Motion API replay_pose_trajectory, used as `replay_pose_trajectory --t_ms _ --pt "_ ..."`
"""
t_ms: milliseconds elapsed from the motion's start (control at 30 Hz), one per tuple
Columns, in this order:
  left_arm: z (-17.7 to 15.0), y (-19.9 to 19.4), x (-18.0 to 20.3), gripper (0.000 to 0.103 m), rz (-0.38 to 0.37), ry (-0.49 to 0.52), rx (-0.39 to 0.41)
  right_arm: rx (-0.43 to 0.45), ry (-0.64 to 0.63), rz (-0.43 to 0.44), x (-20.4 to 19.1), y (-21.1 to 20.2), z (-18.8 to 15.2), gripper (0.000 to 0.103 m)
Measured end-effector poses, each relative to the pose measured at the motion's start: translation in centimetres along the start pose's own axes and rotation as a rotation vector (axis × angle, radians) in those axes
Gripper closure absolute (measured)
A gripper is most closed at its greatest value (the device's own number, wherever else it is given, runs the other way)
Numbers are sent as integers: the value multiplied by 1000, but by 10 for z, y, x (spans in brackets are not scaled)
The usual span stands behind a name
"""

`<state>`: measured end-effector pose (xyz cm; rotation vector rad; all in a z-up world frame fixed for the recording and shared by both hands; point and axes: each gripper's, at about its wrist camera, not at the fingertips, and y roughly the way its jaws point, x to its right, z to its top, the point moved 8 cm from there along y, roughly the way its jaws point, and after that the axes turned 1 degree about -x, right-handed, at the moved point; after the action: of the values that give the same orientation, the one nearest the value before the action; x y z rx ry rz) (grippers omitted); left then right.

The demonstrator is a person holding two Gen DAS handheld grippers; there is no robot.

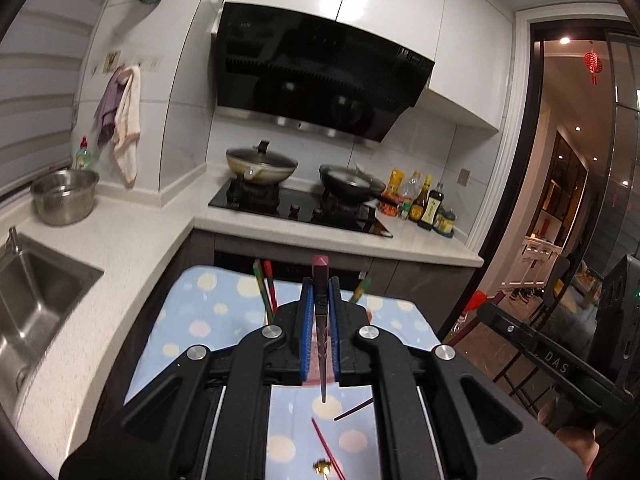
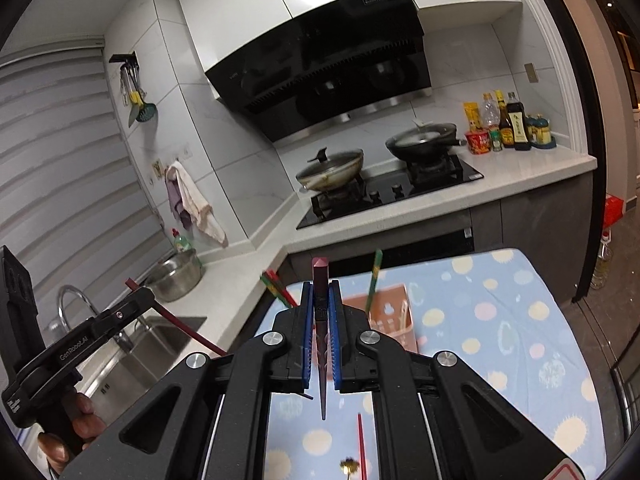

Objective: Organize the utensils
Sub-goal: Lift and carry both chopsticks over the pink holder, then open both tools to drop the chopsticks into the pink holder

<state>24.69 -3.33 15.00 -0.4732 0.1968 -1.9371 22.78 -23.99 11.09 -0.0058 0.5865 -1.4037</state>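
Both grippers are doing the same thing here: the left gripper (image 1: 321, 292) is closed tight on a dark reddish chopstick (image 1: 320, 280), and the right gripper (image 2: 321, 294) is clamped on its own chopstick (image 2: 320, 276), jaws narrow with the stick squeezed between the blue pads. Each stick runs straight along the fingers, thick end poking out front and the pointed tip trailing back toward the camera, which I'd guess is deliberate so they can go into the holder point-down. The pinkish utensil holder (image 2: 394, 312) sits on the dotted blue cloth (image 2: 500, 320) covering the table, just ahead of the right gripper and partly hidden behind it, with a few chopsticks already standing in it, green-and-red ones (image 1: 264, 292) leaning out the top. More loose chopsticks (image 1: 326, 448) and what looks like a small gold spoon end (image 2: 349, 465) lie on the cloth below the grippers, so there's plenty left to sort. Both sticks are held up off the cloth, near the holder but not over it yet as far as I can tell. The kitchen counter and stove (image 2: 388, 196) are well behind all this and not involved.
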Motion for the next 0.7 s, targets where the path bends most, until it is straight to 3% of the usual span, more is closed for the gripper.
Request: replay_pose_trajectory --t_ms 167,367,500,700 --pt "37 19 3 96 0 25 52 39 21 35 -4 24 34 96" --pt "63 49 3 96 8 53 83 76 18 18 -5 54 61 96" --pt "68 69 -1 96 27 78 90 91 7 -7 2 72 69 96" --pt "60 103 -13 96 41 67 49 31 29 -38 22 109 56 96"
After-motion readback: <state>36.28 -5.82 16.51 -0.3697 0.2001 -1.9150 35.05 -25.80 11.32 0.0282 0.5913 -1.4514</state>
